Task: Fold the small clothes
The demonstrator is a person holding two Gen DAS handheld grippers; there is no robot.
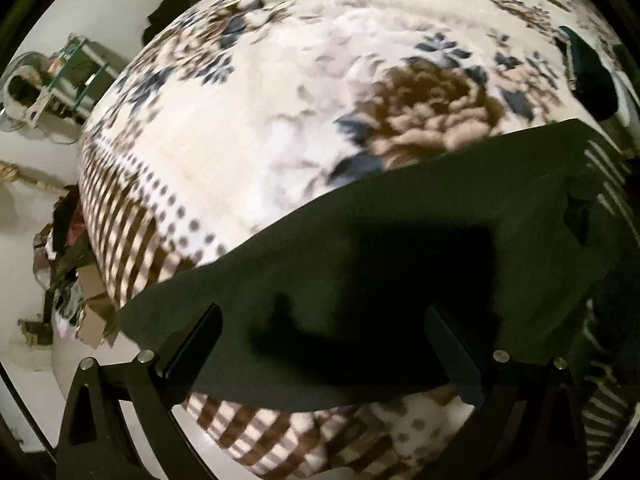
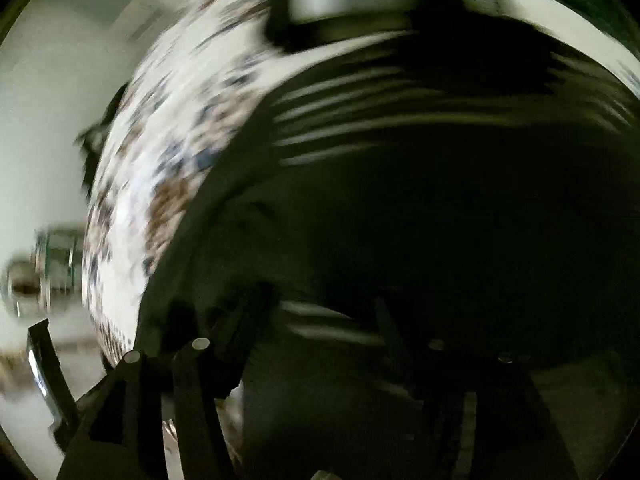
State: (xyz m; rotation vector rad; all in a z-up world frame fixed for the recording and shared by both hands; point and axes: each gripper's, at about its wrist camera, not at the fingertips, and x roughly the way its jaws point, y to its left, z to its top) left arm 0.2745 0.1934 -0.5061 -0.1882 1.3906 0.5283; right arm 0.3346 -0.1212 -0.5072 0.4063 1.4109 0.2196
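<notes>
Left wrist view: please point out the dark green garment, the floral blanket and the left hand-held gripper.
dark green garment (image 1: 400, 216), left wrist view, flat middle.
floral blanket (image 1: 260, 100), left wrist view, pale bare area.
left hand-held gripper (image 1: 324, 344), left wrist view, between fingertips.

Dark garment (image 1: 400, 248), centre and lower right of the left wrist view: matt, smooth, thin-looking cloth, dark green-black. Blanket (image 1: 280, 100) filling the upper frame: plush, fuzzy fleece-like cloth, floral print, no sheen. Left gripper (image 1: 324, 344) fingers: glossy black plastic, shiny metal rivets at the bottom; right wrist view too blurred to judge finish.
</notes>
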